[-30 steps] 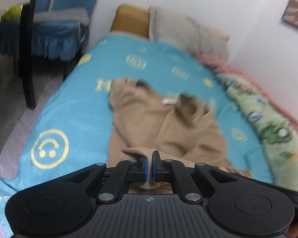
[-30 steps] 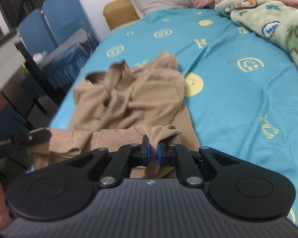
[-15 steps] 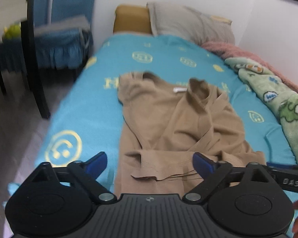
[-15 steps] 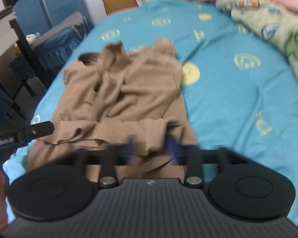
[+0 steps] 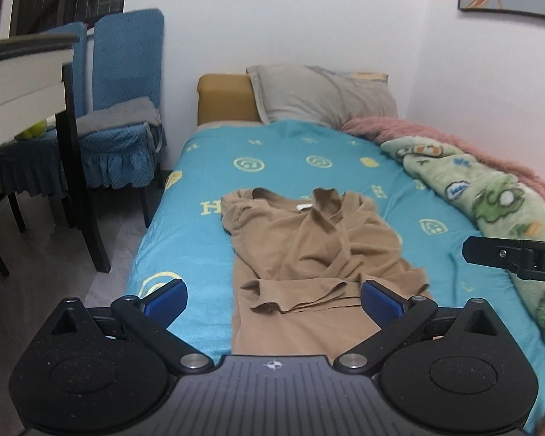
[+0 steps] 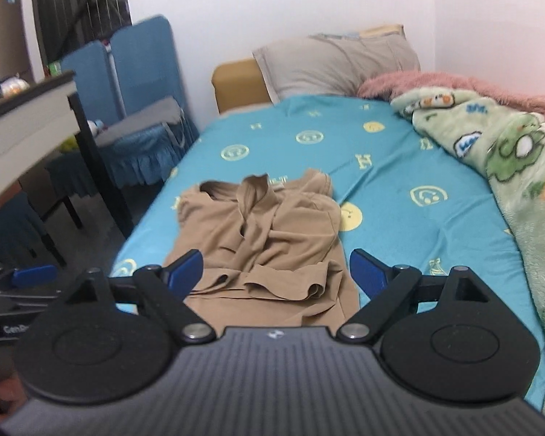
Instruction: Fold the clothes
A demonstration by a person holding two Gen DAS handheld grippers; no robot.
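A tan garment lies rumpled on the turquoise bed sheet, its lower part doubled over into a band near me. My left gripper hangs open above the near end of the garment, holding nothing. In the right wrist view the same tan garment spreads ahead, and my right gripper is open over its folded hem, clear of the cloth. The right gripper's finger shows at the left wrist view's right edge, and the left gripper's blue pad shows at the right wrist view's left edge.
A green cartoon blanket and pink fluffy throw run along the bed's right side. A grey pillow lies at the head. Blue chairs and a table stand left of the bed.
Both grippers were shut on the garment's hem a second ago; they have opened, let it drop onto the bed, and pulled back and up.
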